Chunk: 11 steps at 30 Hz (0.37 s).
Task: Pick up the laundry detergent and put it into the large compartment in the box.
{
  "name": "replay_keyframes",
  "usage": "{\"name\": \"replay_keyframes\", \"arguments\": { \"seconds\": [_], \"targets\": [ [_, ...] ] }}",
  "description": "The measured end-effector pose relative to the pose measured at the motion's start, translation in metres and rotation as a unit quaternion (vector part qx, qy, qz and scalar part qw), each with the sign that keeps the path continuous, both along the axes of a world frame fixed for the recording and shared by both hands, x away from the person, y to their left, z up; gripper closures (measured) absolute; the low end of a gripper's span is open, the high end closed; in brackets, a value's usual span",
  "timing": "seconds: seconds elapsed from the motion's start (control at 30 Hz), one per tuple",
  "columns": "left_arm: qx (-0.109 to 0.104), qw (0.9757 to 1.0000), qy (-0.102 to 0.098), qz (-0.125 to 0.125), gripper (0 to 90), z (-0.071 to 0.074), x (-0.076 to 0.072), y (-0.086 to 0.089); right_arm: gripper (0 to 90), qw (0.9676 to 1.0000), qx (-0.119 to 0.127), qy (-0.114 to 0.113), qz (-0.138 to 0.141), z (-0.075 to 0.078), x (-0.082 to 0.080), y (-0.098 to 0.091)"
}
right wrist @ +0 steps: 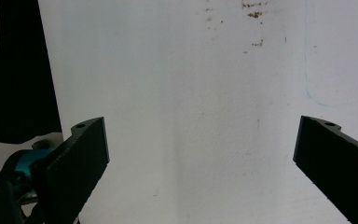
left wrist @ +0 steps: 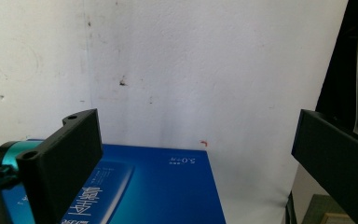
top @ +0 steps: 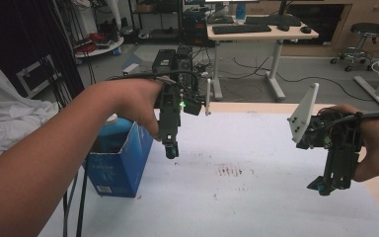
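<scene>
Left gripper (top: 171, 148), jaws wide and empty, hangs just right of blue box (top: 120, 163) at lower left; right gripper (top: 325, 185) likewise agape over bare white bench (top: 256, 197) at lower right.

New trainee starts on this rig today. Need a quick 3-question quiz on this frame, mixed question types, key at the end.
1. True or false: the left gripper is clamped on the blue box.
2. Which gripper is nearer the blue box? A) left B) right
3. Fill in: a bottle stands inside the ____ top of the box.

Key
1. False. In the left gripper view its jaws stand wide apart with nothing between them; the box lies below them.
2. A. The right gripper hangs over the white table cover at the far side, jaws also apart.
3. open
</scene>
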<state>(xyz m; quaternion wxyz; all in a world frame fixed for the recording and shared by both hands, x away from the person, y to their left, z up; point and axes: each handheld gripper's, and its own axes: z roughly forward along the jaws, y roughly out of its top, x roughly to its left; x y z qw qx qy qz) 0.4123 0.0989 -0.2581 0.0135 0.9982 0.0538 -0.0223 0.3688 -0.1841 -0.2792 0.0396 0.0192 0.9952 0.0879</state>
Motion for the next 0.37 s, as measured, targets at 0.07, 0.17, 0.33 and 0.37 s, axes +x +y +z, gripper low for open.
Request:
{"name": "replay_keyframes", "arguments": {
  "seconds": [0.07,0.17,0.33,0.37],
  "targets": [
    [-0.004,1.0,0.001,-0.003,1.8,0.0003,-0.0005,0.0004,2.4,1.0,0.0,0.0,-0.001,-0.0002,0.0002,0.0011],
    [-0.004,1.0,0.002,-0.002,1.7,0.0001,-0.0005,0.0011,2.4,1.0,0.0,0.001,0.0,-0.0007,0.0009,0.0028],
    [-0.002,1.0,0.004,0.001,1.7,-0.0007,0.0,0.0027,2.4,1.0,-0.001,0.002,0.001,-0.0017,0.0012,0.005],
    [-0.002,1.0,0.004,0.0,1.7,-0.001,0.0,0.003,2.4,1.0,-0.001,0.002,0.003,-0.0019,0.0013,0.0053]
  ]
}}
